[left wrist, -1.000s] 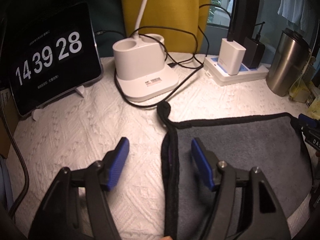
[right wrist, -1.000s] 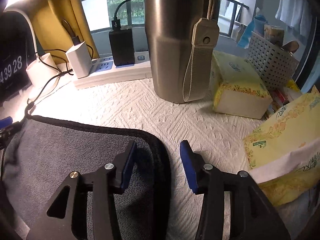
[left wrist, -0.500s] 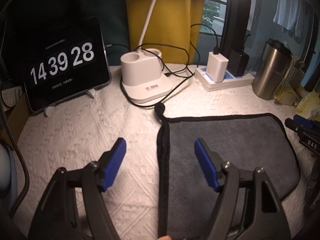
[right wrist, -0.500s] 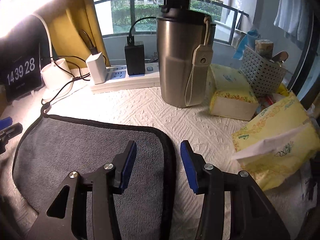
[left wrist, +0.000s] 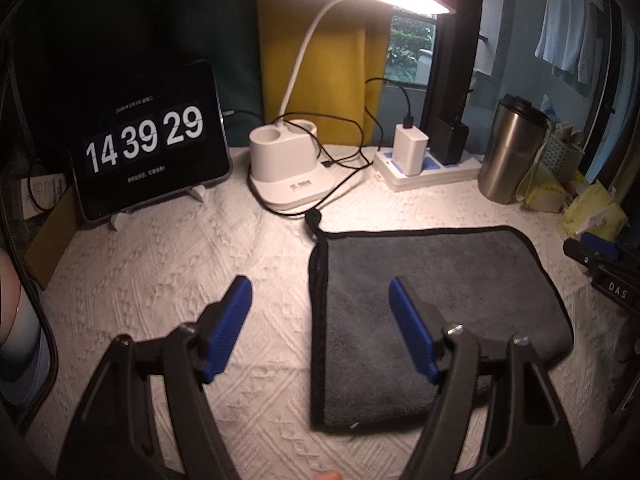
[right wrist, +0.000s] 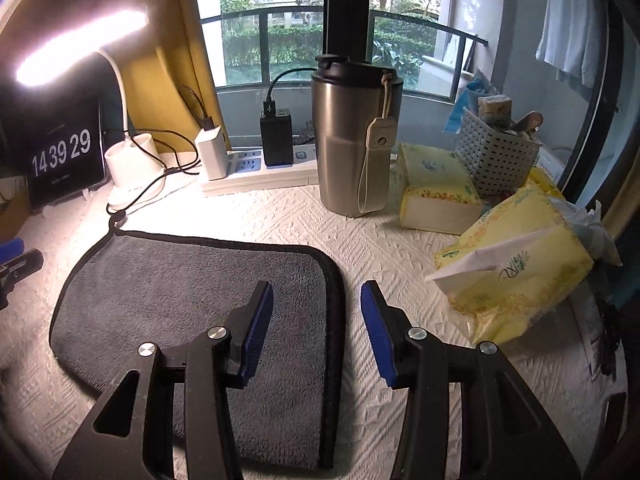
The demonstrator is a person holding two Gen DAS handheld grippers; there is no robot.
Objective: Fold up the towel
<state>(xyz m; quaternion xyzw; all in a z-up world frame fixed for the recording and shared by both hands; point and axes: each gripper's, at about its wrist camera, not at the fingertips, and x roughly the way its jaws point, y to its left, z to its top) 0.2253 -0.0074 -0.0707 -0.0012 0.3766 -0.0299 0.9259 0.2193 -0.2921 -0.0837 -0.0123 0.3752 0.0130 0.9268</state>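
A grey towel (left wrist: 432, 296) with black trim lies flat and folded on the white textured tablecloth; it also shows in the right wrist view (right wrist: 192, 300). My left gripper (left wrist: 320, 312) is open and empty, raised above the towel's left edge. My right gripper (right wrist: 316, 320) is open and empty, raised above the towel's right edge. The right gripper's tip shows at the right of the left wrist view (left wrist: 596, 248). The left gripper's tip shows at the left of the right wrist view (right wrist: 16, 260).
At the back stand a tablet clock (left wrist: 148, 160), a white lamp base (left wrist: 288, 172) with black cables, a power strip (right wrist: 256, 172) with chargers and a steel tumbler (right wrist: 352, 140). Yellow tissue packs (right wrist: 516, 276) and a white basket (right wrist: 496, 156) crowd the right.
Both grippers have risen and pulled back from the towel, staying open. The towel lies still and more of it is in view.
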